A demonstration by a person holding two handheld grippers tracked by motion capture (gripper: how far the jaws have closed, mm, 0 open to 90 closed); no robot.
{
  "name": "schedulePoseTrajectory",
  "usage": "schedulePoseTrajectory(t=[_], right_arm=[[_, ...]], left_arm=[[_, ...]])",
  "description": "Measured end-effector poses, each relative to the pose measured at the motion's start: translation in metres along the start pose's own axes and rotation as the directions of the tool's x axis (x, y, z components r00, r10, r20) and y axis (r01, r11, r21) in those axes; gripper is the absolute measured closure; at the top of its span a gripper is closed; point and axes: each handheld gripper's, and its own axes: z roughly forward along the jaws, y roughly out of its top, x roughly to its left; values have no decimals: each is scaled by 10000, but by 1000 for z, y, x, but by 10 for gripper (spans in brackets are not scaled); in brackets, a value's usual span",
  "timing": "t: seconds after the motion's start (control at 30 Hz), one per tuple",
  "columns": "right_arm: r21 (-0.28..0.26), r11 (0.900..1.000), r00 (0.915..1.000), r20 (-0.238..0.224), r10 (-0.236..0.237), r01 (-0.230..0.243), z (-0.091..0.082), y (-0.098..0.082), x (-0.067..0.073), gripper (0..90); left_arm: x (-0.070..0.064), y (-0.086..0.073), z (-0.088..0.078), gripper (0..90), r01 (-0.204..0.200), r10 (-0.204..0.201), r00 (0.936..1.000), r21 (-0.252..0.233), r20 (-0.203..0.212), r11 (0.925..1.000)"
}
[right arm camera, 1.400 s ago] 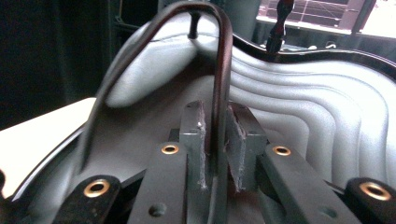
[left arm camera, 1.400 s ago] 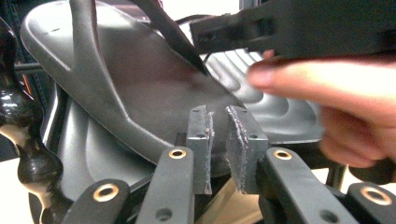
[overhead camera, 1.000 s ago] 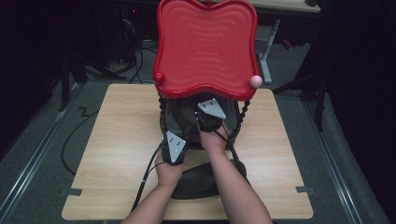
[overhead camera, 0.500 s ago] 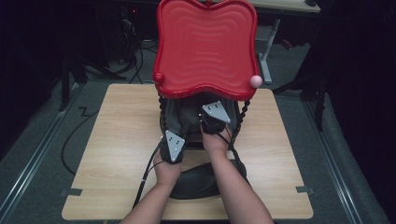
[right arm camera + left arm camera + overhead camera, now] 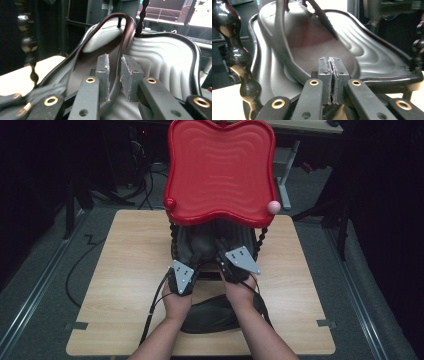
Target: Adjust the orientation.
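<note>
While the left gripper (image 5: 332, 82) stays pressed together at the lower shelf (image 5: 377, 57) under the red tray (image 5: 220, 167), the right gripper (image 5: 115, 75), shifted toward lower right since earlier, has just been opening, jaws slightly spread astride a dark strap (image 5: 125, 42). No writing is legible.

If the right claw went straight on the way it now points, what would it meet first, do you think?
Probably the dark flip-flop lying on the black ribbed tray: the right claw, its jaws just opening, has the sandal's strap running between them. Depth is unclear.
</note>
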Motion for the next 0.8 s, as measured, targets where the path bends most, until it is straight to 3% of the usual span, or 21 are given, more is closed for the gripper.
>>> schedulePoseTrajectory(t=[0.13,0.17,0.2,0.27,0.4,0.6,0.8], right_arm=[[-211,9998,9995,-328,-11,5,-40,-15,-5,764],[-211,9998,9995,-328,-11,5,-40,-15,-5,764],[-207,9998,9994,-349,-54,46,-56,-23,-11,764],[-187,9998,9994,-347,-49,42,-62,-25,-13,764],[-95,9996,9993,-266,278,-281,-95,-45,-33,764],[164,9992,9994,-15,357,-357,-114,-61,-47,761],[728,9970,9996,-69,266,-261,-121,-75,-49,721]], left_arm=[[-6,-5,-2,891,-40,41,9998,-59,200,10000],[-7,-6,-1,891,-52,53,9997,-16,232,10000],[-10,-9,1,892,-99,98,9997,28,233,9999],[-11,-11,2,893,-134,133,9997,75,209,9999],[-9,-16,9,897,-247,246,9997,160,54,9996],[-8,-17,16,897,-242,243,9997,283,-24,9993],[-8,-11,14,876,-119,117,9999,332,58,9994]])
